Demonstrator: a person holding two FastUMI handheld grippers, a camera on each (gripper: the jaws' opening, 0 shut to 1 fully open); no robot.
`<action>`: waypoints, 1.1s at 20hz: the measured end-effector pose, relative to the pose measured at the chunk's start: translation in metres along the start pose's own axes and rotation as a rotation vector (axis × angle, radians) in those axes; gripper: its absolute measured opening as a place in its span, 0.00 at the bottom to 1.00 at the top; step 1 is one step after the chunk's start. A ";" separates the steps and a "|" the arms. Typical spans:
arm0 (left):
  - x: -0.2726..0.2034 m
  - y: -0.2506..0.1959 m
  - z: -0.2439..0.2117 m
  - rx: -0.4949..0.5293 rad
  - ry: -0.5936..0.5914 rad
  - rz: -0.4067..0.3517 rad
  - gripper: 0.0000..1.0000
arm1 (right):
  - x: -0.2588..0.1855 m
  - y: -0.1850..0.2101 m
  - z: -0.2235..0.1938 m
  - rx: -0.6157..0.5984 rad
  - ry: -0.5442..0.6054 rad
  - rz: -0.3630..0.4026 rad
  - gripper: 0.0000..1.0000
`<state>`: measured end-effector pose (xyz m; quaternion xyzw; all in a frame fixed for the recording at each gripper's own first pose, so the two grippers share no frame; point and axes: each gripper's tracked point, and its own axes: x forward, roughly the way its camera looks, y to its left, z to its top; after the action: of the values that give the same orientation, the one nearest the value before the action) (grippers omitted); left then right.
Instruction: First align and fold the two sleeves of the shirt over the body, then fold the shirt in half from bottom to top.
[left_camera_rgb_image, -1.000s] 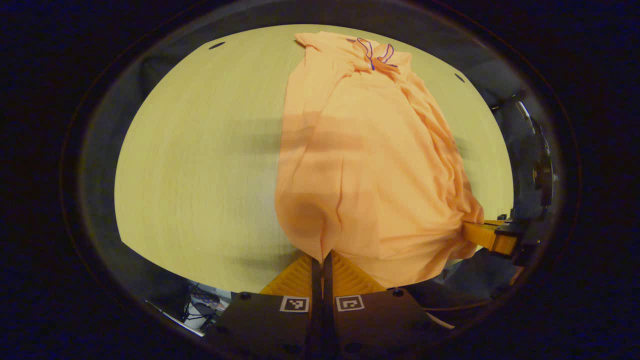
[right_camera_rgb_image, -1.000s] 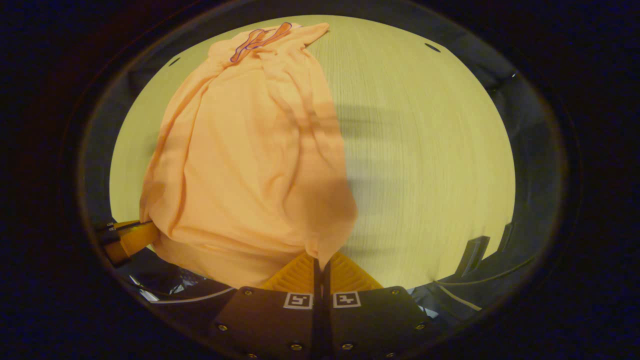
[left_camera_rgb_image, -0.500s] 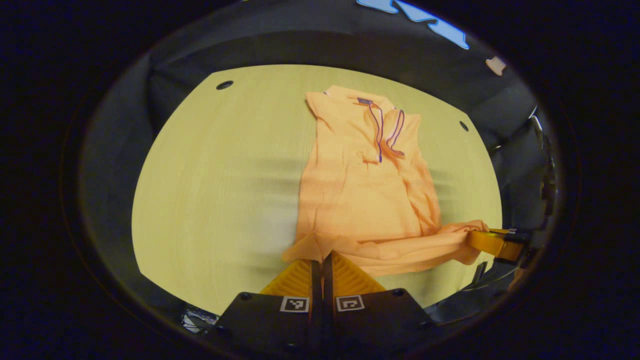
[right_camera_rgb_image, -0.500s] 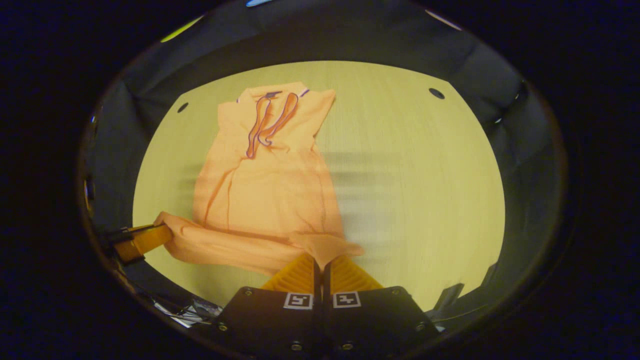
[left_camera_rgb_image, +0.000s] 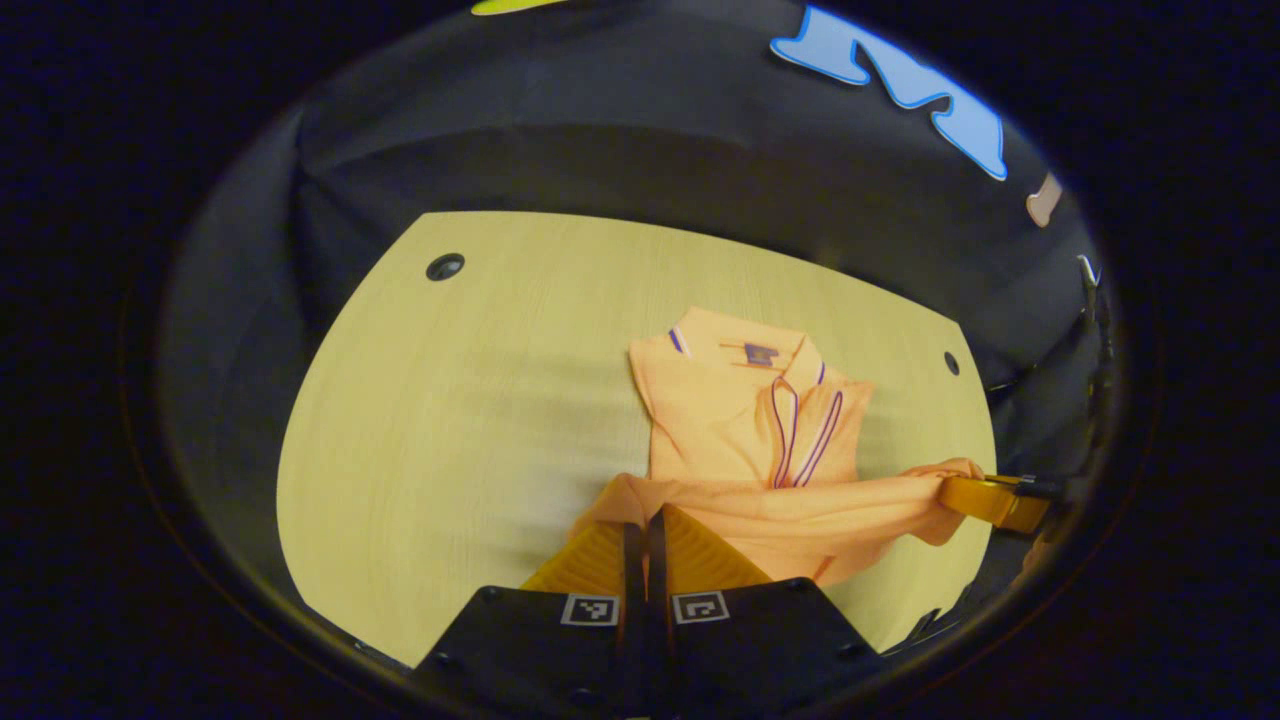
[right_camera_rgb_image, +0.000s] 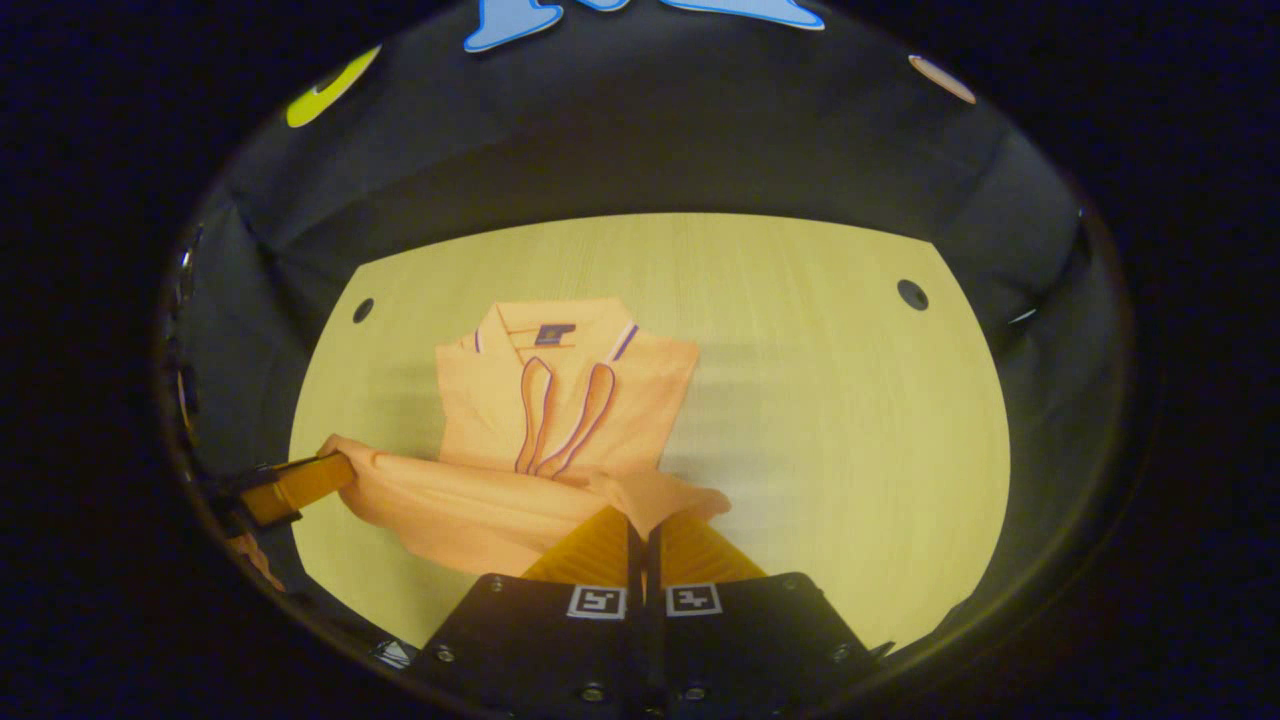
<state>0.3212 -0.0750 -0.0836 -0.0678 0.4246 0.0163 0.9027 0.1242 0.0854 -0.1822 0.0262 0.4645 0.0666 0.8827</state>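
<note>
We see the orange shirt (left_camera_rgb_image: 745, 420) lying collar-up on the pale wooden surface (left_camera_rgb_image: 470, 400), its bottom hem lifted and stretched across the body just below the collar. Our left tool (left_camera_rgb_image: 644, 520) pinches one hem corner with its fingers pressed together. Our right tool (right_camera_rgb_image: 644, 525) likewise clamps the other corner.
</note>
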 end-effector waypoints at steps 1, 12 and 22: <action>0.005 -0.002 0.020 -0.001 -0.017 0.001 0.10 | 0.003 0.000 0.016 0.008 -0.015 0.002 0.00; 0.084 -0.009 0.142 -0.032 -0.159 -0.002 0.05 | 0.059 -0.006 0.131 0.018 -0.197 -0.027 0.00; 0.173 -0.009 0.138 0.009 -0.154 0.040 0.06 | 0.134 -0.014 0.149 -0.105 -0.295 -0.106 0.00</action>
<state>0.5374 -0.0702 -0.1287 -0.0539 0.3553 0.0377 0.9324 0.3234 0.0930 -0.2085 -0.0349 0.3265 0.0397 0.9437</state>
